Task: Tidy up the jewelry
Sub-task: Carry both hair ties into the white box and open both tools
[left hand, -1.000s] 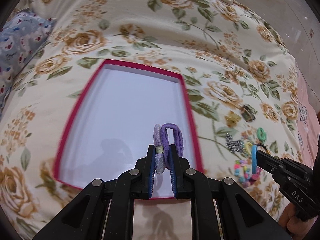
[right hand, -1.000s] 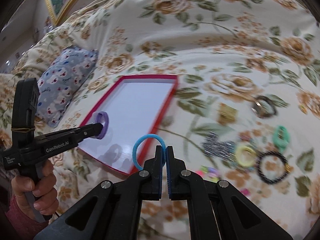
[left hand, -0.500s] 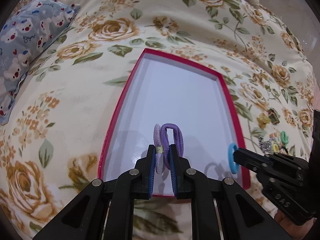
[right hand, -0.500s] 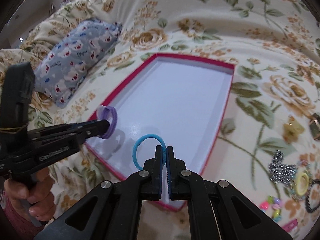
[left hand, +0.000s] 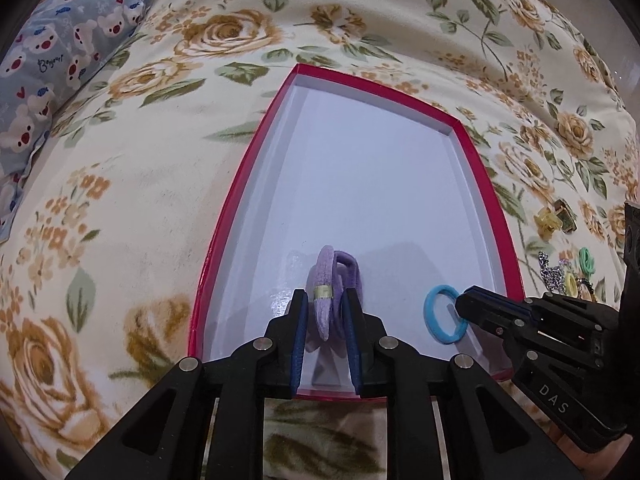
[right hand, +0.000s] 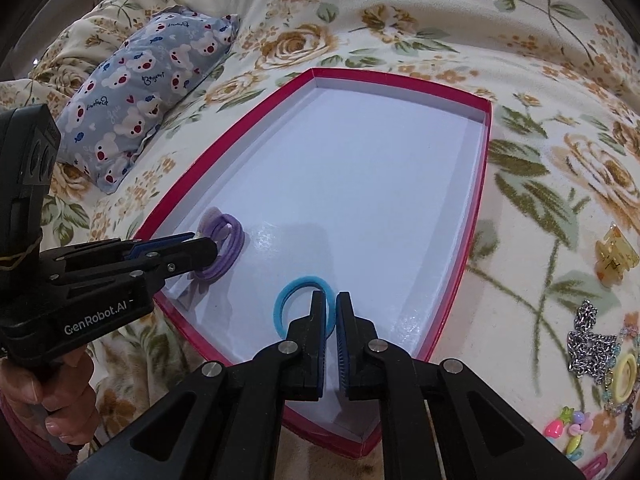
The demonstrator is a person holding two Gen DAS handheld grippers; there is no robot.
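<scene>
The left gripper (left hand: pixel 325 312) has just been easing its jaws apart, the purple hair ties (left hand: pixel 332 292) between them, low over the tray (left hand: pixel 400 92) floor. The right gripper's (right hand: pixel 330 312) jaws have parted slightly; the blue tie (right hand: pixel 298 304) stands between them, inside the tray on the bed (right hand: pixel 540 200).

Red-rimmed tray (right hand: pixel 478 204), white floor, on floral bedspread (right hand: pixel 400 20). Inside, near end: right gripper (right hand: pixel 331 304), jaws just parting, blue hair tie (right hand: pixel 288 300) between them; left gripper (right hand: pixel 208 246) with purple hair ties (right hand: pixel 230 248). Right of tray: amber claw clip (right hand: pixel 616 254), silver chain (right hand: pixel 588 344), yellow ring (right hand: pixel 626 376). Bear-print pillow (right hand: pixel 148 92) at upper left.
</scene>
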